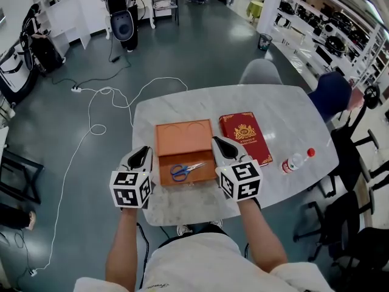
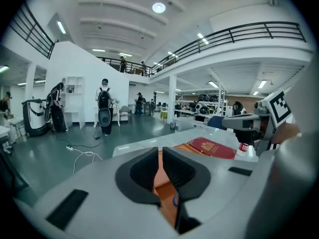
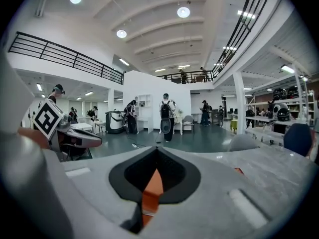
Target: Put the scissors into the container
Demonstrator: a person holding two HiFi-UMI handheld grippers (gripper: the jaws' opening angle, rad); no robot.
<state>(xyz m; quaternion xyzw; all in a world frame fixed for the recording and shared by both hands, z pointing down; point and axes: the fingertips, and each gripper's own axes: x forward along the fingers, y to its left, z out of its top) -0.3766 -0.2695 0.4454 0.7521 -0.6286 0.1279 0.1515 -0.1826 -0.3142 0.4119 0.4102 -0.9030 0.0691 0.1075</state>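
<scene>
Blue-handled scissors (image 1: 185,170) lie inside the near half of an open orange container (image 1: 182,140) on the white marble table (image 1: 182,102). My left gripper (image 1: 144,151) hovers just left of the container, shut and empty. On the container's right side my right gripper (image 1: 217,141) is shut too, holding nothing. In the left gripper view the jaws (image 2: 160,151) point across the orange container (image 2: 167,193). A bit of blue handle (image 2: 176,199) shows between them. In the right gripper view the jaws (image 3: 157,149) meet at their tips, with orange (image 3: 151,190) showing below.
A red book (image 1: 245,137) lies right of the container, and a small bottle with a red cap (image 1: 296,161) lies near the table's right edge. A grey chair (image 1: 260,72) stands behind the table. A person (image 1: 331,93) sits at the right. A white cable (image 1: 91,126) runs over the floor.
</scene>
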